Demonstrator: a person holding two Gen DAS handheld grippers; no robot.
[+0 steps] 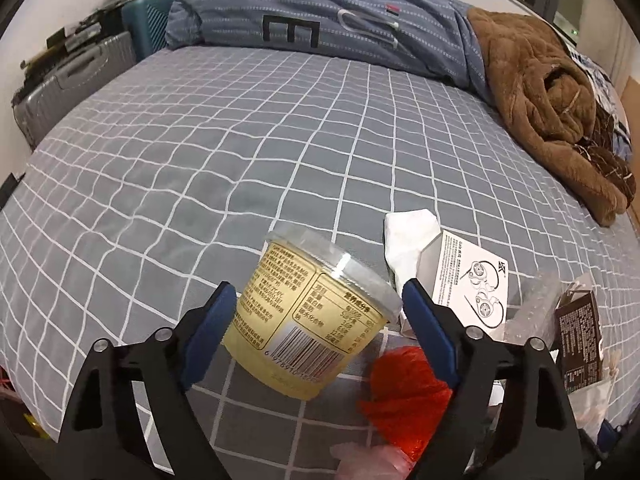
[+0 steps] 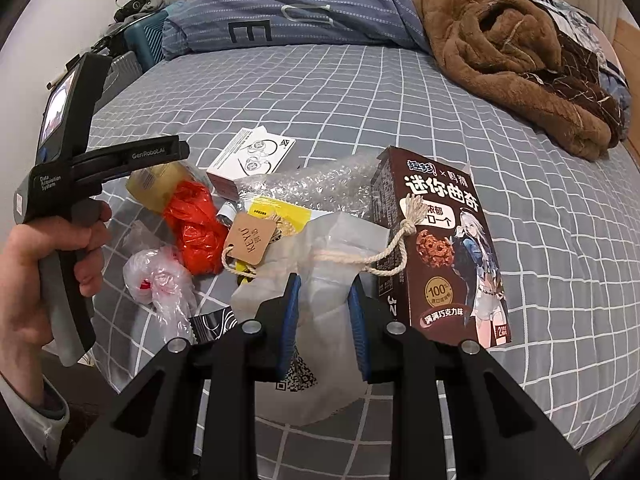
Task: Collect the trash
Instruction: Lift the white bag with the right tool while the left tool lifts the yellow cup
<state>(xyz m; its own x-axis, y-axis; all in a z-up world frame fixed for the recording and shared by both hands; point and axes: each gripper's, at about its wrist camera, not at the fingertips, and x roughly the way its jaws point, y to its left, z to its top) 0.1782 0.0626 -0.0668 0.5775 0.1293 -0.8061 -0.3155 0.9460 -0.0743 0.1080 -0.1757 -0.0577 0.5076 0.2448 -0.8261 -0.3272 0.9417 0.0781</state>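
A pale yellow plastic cup point(image 1: 308, 320) with a clear lid and a barcode lies tilted on the grey checked bed sheet point(image 1: 200, 140). My left gripper point(image 1: 319, 286) stands wide around it, both blue pads against its sides. Beside it lie a crumpled red plastic bag point(image 1: 404, 392), a white tissue point(image 1: 408, 236) and a white earphone box point(image 1: 468, 280). My right gripper point(image 2: 325, 280) is shut on a white translucent drawstring bag point(image 2: 320, 360). A brown cookie box point(image 2: 444, 248) stands just right of that bag. Bubble wrap point(image 2: 308, 184) and a cardboard tag point(image 2: 248, 240) lie behind it.
A person's hand point(image 2: 48, 248) holds the left gripper's handle at the left. A clear pinkish bag point(image 2: 156, 276) lies near it. A blue quilt point(image 1: 320, 12) and a brown fleece blanket point(image 1: 540, 92) are piled at the far side. Suitcases point(image 1: 72, 88) stand beside the bed.
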